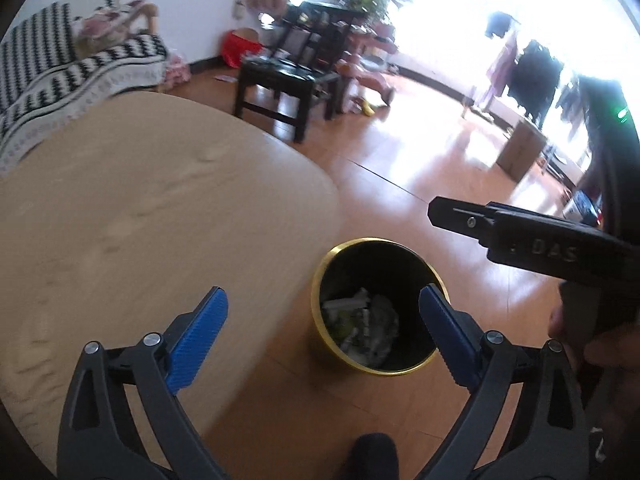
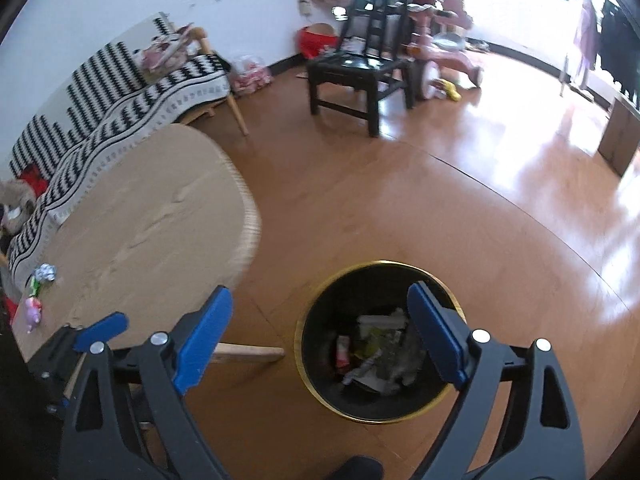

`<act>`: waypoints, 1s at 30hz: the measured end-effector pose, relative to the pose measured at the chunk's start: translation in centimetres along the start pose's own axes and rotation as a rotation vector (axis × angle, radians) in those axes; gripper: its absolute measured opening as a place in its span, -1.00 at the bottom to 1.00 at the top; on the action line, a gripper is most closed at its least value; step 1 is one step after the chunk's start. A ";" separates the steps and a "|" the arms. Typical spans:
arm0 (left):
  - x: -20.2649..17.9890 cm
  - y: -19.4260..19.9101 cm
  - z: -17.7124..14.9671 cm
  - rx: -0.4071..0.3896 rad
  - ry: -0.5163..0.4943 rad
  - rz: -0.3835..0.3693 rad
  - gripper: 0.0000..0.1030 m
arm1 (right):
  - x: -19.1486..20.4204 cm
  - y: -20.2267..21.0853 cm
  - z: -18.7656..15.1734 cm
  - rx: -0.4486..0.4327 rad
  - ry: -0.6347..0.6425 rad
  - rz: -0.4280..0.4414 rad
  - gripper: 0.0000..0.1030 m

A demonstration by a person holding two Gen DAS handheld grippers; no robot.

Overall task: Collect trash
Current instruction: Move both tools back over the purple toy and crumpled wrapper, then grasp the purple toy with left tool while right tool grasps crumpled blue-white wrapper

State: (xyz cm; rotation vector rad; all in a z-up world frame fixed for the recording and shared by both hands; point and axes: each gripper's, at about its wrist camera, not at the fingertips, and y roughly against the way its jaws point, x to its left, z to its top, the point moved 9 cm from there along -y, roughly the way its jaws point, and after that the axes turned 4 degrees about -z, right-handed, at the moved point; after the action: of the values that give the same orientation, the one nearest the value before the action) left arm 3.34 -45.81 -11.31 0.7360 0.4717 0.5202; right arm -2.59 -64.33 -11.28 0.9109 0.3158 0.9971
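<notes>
A black bin with a gold rim (image 1: 316,280) stands on the wood floor beside the round table. Crumpled wrappers and paper (image 1: 368,324) lie inside it. My left gripper (image 1: 326,316) hangs open above the bin's left side, with nothing between its blue pads. In the right wrist view my right gripper (image 2: 320,332) is open over the same bin (image 2: 360,292), also with nothing in it. Trash (image 2: 376,356) fills the bin's bottom. Small crumpled wrappers (image 2: 42,272) and a pink one (image 2: 33,314) lie on the table's left part.
The light wooden table (image 2: 140,220) stands left of the bin. A black chair (image 2: 360,68), a striped sofa (image 2: 120,92) and a pink ride-on toy (image 2: 448,52) stand farther back. A dark foot (image 2: 356,468) is near the bin. A hand (image 1: 568,320) holds the right gripper's black body (image 1: 540,240).
</notes>
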 end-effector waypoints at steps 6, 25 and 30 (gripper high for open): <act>9.2 7.1 -0.6 -0.070 0.073 0.159 0.82 | 8.6 0.3 0.6 -0.010 0.094 0.071 0.68; 35.9 21.0 -9.3 -0.138 0.483 0.587 0.82 | 35.5 -2.9 -3.1 0.048 0.378 0.259 0.72; 38.7 19.9 -10.3 -0.109 0.556 0.590 0.82 | 39.2 -4.2 -3.9 0.059 0.440 0.284 0.72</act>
State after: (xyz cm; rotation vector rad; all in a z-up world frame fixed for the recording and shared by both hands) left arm 21.89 -5.13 -12.00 0.6147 0.7364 1.3117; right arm 18.41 -30.77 -10.55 0.7957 0.5997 1.4600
